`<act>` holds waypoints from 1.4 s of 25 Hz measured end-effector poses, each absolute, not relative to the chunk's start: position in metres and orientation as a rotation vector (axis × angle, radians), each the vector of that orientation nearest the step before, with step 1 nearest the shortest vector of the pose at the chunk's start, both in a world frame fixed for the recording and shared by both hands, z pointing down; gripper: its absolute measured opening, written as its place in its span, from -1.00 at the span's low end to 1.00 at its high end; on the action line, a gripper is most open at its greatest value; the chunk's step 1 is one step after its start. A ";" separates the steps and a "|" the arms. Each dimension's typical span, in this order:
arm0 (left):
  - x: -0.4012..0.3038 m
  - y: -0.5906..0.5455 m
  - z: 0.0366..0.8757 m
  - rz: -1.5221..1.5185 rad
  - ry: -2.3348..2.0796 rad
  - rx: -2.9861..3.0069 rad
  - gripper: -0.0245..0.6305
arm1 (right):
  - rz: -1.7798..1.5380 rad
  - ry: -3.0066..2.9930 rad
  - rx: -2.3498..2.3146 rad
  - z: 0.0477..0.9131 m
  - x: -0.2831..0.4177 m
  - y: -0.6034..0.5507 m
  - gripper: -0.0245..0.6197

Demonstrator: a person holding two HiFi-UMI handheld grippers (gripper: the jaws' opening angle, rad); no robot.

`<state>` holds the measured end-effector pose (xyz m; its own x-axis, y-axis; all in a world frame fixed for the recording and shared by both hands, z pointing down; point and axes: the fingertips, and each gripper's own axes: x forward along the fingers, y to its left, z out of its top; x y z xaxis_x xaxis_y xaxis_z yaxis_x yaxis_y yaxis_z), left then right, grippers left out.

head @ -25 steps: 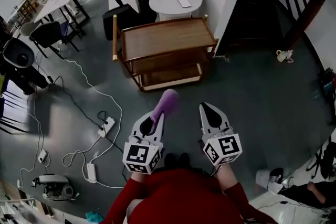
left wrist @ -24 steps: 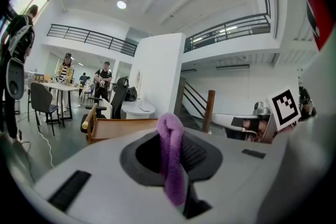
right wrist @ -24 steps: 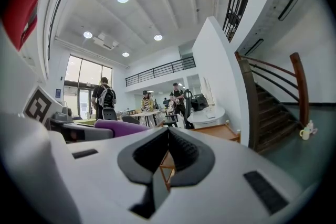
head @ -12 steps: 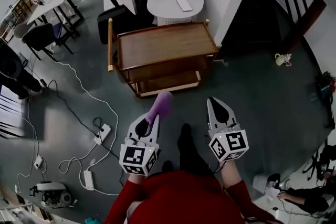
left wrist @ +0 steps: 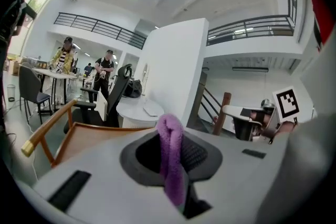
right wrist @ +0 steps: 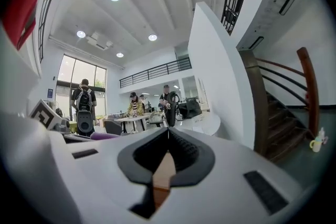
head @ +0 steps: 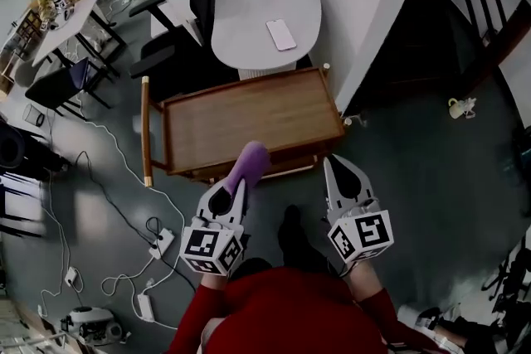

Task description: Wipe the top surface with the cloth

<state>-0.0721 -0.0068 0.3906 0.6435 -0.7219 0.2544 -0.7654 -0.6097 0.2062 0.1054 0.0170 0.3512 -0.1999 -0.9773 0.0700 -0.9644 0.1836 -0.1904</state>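
I am pinching the purple cloth [head: 248, 163] in the left gripper [head: 238, 186]. Its jaws are clamped on the cloth's lower end, so the loose bulk is sticking out toward 12 o'clock and should meet the wood first. The right gripper [head: 335, 163] is riding at 3 o'clock of the left one, jaws pressed together on nothing; I judge I am just keeping it clear. The cart [head: 249, 118] is sitting at 12 o'clock with its top bare. The cloth's tip is overlapping the cart's near rim in the head view, but I cannot tell whether it is touching.

cart [head: 249, 116] ahead | cloth [head: 248, 162] in left gripper [head: 238, 185] jaws, at cart's near edge | right gripper [head: 334, 163] alongside | phone [head: 280, 34] on bench [head: 245, 16] behind cart
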 end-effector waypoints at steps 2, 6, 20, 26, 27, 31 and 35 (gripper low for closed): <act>-0.055 -0.030 0.385 0.214 -1.189 2.580 -0.76 | -0.300 2.372 -1.934 0.349 0.117 -0.004 -0.89; -0.036 -0.061 0.387 0.260 -1.155 2.583 -0.76 | -0.316 2.389 -1.919 0.349 0.124 -0.037 -0.89; 0.127 -0.182 0.438 0.480 -0.676 2.561 -0.76 | -0.448 2.243 -2.155 0.367 0.178 -0.062 -0.89; 0.223 -0.229 0.479 0.601 -0.678 2.521 -0.76 | -0.492 2.169 -2.254 0.370 0.201 -0.056 -0.89; 0.226 -0.233 0.491 0.636 -0.696 2.506 -0.76 | -0.495 2.174 -2.260 0.370 0.203 -0.058 -0.89; 0.216 -0.255 0.531 0.756 -0.779 2.478 -0.76 | -0.482 2.219 -2.242 0.371 0.209 -0.073 -0.89; 0.149 -0.277 0.554 0.850 -0.908 2.406 -0.76 | -0.509 2.303 -2.184 0.374 0.198 -0.087 -0.89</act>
